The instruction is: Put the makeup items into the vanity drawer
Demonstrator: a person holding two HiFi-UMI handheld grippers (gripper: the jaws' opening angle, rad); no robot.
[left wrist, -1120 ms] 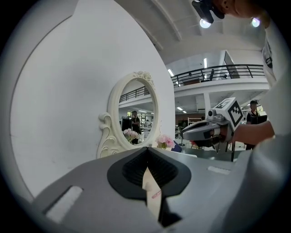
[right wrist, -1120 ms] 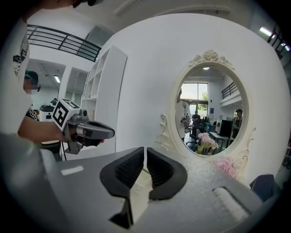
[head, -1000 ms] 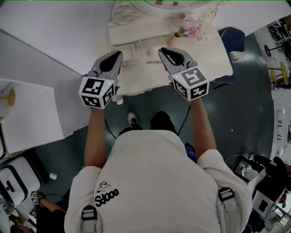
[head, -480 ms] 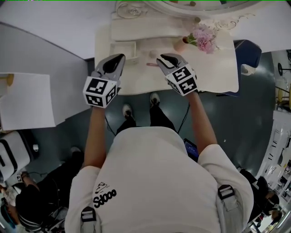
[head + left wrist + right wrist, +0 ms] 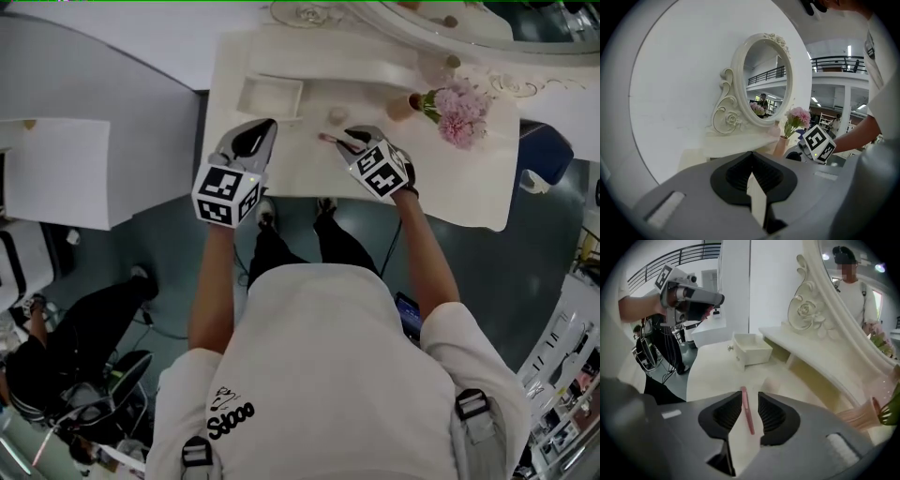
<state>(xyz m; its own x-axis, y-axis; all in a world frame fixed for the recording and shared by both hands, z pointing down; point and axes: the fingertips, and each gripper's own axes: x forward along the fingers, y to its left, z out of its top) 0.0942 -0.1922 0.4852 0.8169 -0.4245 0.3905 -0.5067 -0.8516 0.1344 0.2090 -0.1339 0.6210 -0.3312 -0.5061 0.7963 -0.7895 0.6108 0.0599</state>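
A thin pink makeup pencil (image 5: 746,411) lies on the white vanity top (image 5: 441,178). My right gripper (image 5: 750,398) straddles it, and its jaws are opening with the pencil loose between the pads. In the head view the pencil (image 5: 329,140) pokes out to the left of the right gripper (image 5: 352,140). The small white drawer (image 5: 270,97) stands pulled out at the back left, seen empty in the right gripper view (image 5: 751,348). My left gripper (image 5: 263,132) hovers in front of the drawer, shut and holding nothing (image 5: 752,157). A small round pinkish item (image 5: 336,116) sits behind the pencil.
An ornate oval mirror (image 5: 762,79) rises at the back of the vanity. A slim vase (image 5: 412,103) of pink flowers (image 5: 462,111) stands right of my right gripper. A low shelf (image 5: 820,362) runs under the mirror. A person sits at the lower left (image 5: 66,347).
My right gripper has come forward over the pink pencil, which now lies between its spread jaws. The left gripper has kept its place by the drawer.
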